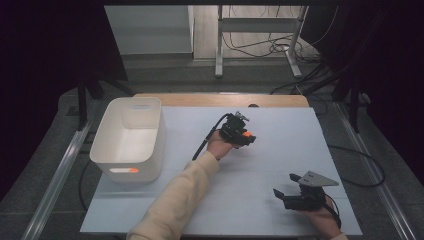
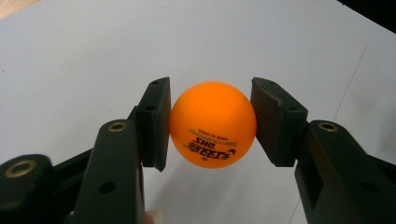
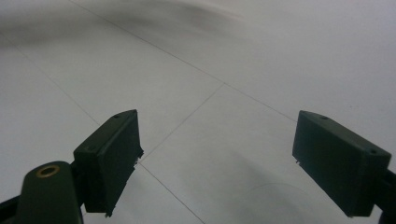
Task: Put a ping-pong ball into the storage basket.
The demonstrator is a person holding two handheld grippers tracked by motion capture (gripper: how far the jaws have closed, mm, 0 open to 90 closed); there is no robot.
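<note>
Currently the left gripper (image 1: 246, 136) is clenched on an orange ball (image 2: 213, 124), both pads pressed against its sides, black print on the ball's lower face; the ball is held above the white table (image 1: 280, 150), near the middle and somewhat toward the far edge. Right gripper (image 1: 283, 192) sits low near the table's near right corner, jaws spread wide with nothing between them, bare white surface beyond. White bin (image 1: 131, 137) stands at the table's left edge, well apart from the ball, with an orange mark on its near wall.
</note>
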